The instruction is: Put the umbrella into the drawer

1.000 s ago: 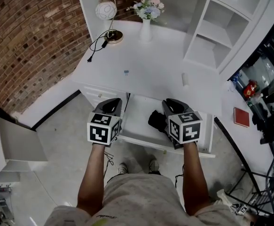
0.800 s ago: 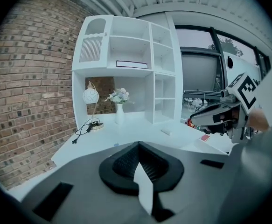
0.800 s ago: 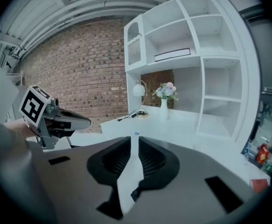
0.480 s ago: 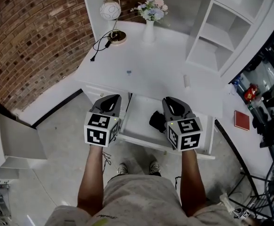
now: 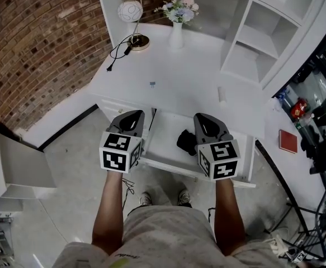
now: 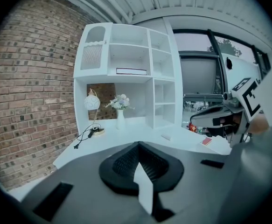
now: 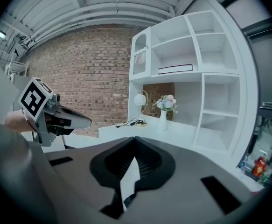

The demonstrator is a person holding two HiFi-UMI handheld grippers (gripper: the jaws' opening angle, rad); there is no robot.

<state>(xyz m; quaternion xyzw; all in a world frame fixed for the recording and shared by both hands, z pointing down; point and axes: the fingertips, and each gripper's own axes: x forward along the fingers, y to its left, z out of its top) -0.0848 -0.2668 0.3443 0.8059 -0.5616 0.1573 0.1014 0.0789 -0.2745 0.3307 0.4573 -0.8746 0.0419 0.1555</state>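
The black folded umbrella [image 5: 185,141] lies in the open white drawer [image 5: 164,144] under the desk top. My left gripper [image 5: 131,115] hovers over the drawer's left front corner, its jaws together with nothing in them [image 6: 138,144]. My right gripper [image 5: 203,119] hangs just right of the umbrella and above it, apart from it. Its jaws have just been closing and now stand shut on nothing [image 7: 135,140]. Each gripper shows at the edge of the other's view.
The white desk [image 5: 179,77] carries a globe lamp [image 5: 127,11] with a black cable, a vase of flowers [image 5: 177,17] and a small white object [image 5: 221,95]. A shelf unit [image 5: 263,35] stands at the right, a brick wall at the left. My feet [image 5: 164,197] are below the drawer.
Both grippers have risen a little over the drawer's front. The right gripper has rolled slightly. The umbrella still lies in the drawer.
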